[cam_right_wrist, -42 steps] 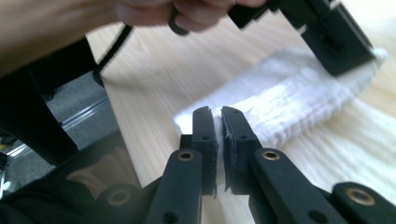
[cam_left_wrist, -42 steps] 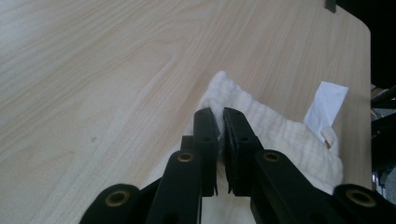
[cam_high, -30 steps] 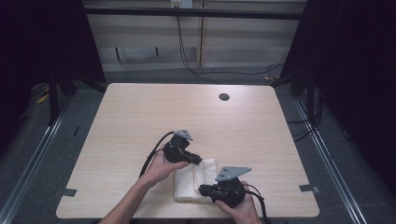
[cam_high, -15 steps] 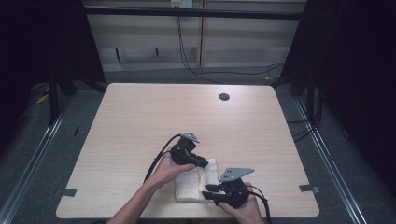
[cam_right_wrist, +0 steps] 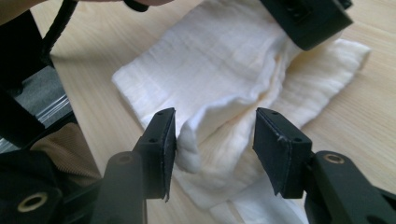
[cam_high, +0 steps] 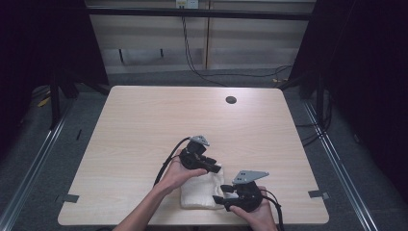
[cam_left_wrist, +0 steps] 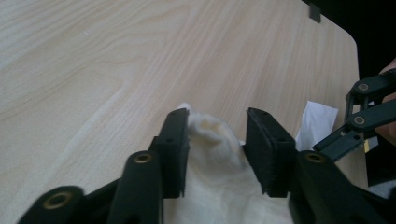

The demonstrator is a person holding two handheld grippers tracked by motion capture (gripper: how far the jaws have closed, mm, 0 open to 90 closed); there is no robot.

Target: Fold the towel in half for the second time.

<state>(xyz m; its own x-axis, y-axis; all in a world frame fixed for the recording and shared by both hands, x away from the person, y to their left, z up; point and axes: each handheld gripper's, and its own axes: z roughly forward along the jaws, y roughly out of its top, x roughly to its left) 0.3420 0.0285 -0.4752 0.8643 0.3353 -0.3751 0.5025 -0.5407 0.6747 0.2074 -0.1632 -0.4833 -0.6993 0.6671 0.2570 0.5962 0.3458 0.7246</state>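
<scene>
Since a second ago both of my hands have shifted a little toward me and to the right, and the cloth has bunched up between them rather than lying as flat as it did. On the left, my left gripper point(cam_high: 215, 168) sits over the far edge of the white folded cloth point(cam_high: 202, 191), which lies on the wooden table point(cam_high: 139, 125) near its front edge; in the left gripper view its jaws stand partly apart with a raised hump of the cloth point(cam_left_wrist: 212, 135) between them, the pads just beside the fabric, and I cannot tell that they pinch it yet. Moving right, my right gripper point(cam_high: 220, 200) comes in low from the near right corner of the cloth; in the right gripper view its jaws stand wide, straddling a thick rolled fold of the cloth point(cam_right_wrist: 219, 112), with the left pad touching or nearly touching that fold and the right pad apart from it. I judge the folding is partly done: the cloth is already doubled into a small thick pad with layers showing. What is left, as I see it, is closing on both edges, carrying the fold over, and smoothing it flat.
</scene>
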